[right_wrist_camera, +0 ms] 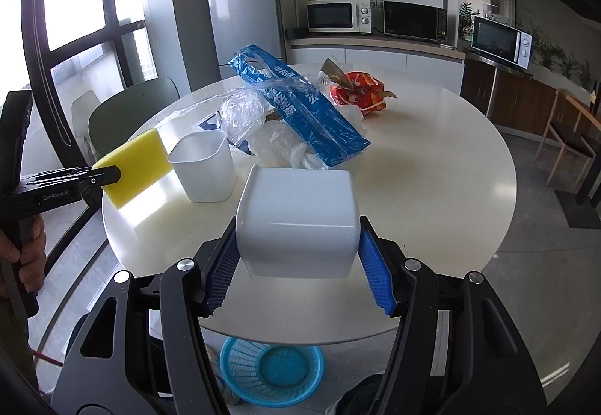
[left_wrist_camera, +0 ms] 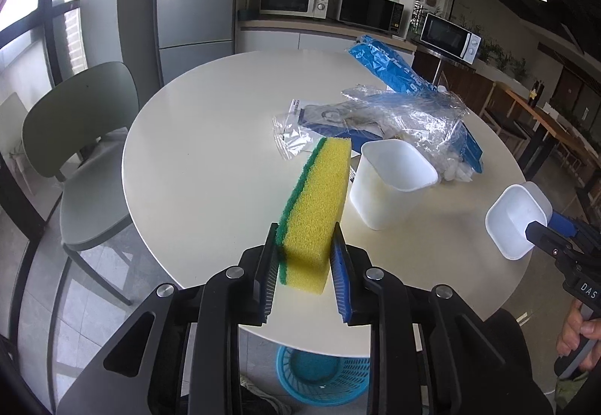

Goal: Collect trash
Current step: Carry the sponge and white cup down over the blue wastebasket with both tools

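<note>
My left gripper (left_wrist_camera: pixel 304 230) is shut on a yellow sponge with a green scrub side (left_wrist_camera: pixel 315 204), lifted above the round white table (left_wrist_camera: pixel 210 152). The right wrist view shows the same sponge (right_wrist_camera: pixel 135 167) at the left, in the left gripper (right_wrist_camera: pixel 109 174). My right gripper (right_wrist_camera: pixel 296 223) is shut on a white plastic cup (right_wrist_camera: pixel 296 204), tipped on its side above the table's near edge. This held cup (left_wrist_camera: pixel 514 219) also appears at the right of the left wrist view. A second white cup (left_wrist_camera: pixel 390 185) stands upright on the table between the two grippers.
A blue plastic bag (right_wrist_camera: pixel 300 106), crumpled clear plastic (left_wrist_camera: pixel 405 114) and a red wrapper (right_wrist_camera: pixel 360 91) lie behind the upright cup. A blue mesh basket (right_wrist_camera: pixel 270 373) sits on the floor under the near table edge. A green chair (left_wrist_camera: pixel 82 137) stands left of the table.
</note>
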Demonstrator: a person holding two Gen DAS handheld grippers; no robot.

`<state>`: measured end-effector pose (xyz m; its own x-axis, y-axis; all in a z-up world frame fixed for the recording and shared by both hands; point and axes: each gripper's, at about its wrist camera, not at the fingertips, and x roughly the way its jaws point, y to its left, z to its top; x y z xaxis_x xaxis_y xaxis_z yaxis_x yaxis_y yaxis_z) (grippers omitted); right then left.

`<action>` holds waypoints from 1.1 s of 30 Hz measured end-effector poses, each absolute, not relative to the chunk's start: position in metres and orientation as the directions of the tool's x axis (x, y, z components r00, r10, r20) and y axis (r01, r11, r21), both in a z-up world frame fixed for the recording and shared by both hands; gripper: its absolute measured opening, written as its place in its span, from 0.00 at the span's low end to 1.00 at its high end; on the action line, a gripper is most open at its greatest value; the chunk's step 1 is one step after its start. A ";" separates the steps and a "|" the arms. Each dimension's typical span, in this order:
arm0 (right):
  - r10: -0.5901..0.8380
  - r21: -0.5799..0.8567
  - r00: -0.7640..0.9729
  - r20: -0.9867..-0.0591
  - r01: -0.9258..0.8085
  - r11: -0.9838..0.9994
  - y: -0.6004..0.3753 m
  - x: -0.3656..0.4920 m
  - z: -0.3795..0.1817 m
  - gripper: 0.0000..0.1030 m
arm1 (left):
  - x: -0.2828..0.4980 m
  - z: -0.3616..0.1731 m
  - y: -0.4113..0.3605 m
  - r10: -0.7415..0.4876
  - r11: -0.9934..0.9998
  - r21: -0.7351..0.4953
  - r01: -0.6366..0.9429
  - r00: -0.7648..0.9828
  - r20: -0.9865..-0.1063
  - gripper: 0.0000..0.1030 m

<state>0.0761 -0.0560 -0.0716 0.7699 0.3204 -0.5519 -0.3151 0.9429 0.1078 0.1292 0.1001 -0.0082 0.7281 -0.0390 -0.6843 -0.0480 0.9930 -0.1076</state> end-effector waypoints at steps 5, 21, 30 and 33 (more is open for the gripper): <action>0.325 0.112 0.779 -0.536 -0.316 0.942 -0.065 0.055 -0.065 0.56 | 0.106 -0.001 0.091 -0.046 0.993 -0.112 -0.041 0.738 -0.673 0.24; 0.357 0.148 0.731 -0.581 -0.337 0.930 -0.086 -0.007 -0.082 0.56 | 0.030 -0.005 0.053 -0.032 0.999 -0.039 0.008 0.742 -0.669 0.24; 0.372 0.130 0.680 -0.631 -0.381 0.916 -0.085 -0.045 -0.103 0.56 | -0.009 -0.031 0.022 -0.036 0.996 0.031 0.084 0.689 -0.724 0.24; 0.389 0.145 0.648 -0.655 -0.396 0.906 -0.079 -0.048 -0.116 0.56 | -0.009 -0.053 0.022 -0.059 0.996 0.002 0.094 0.641 -0.766 0.24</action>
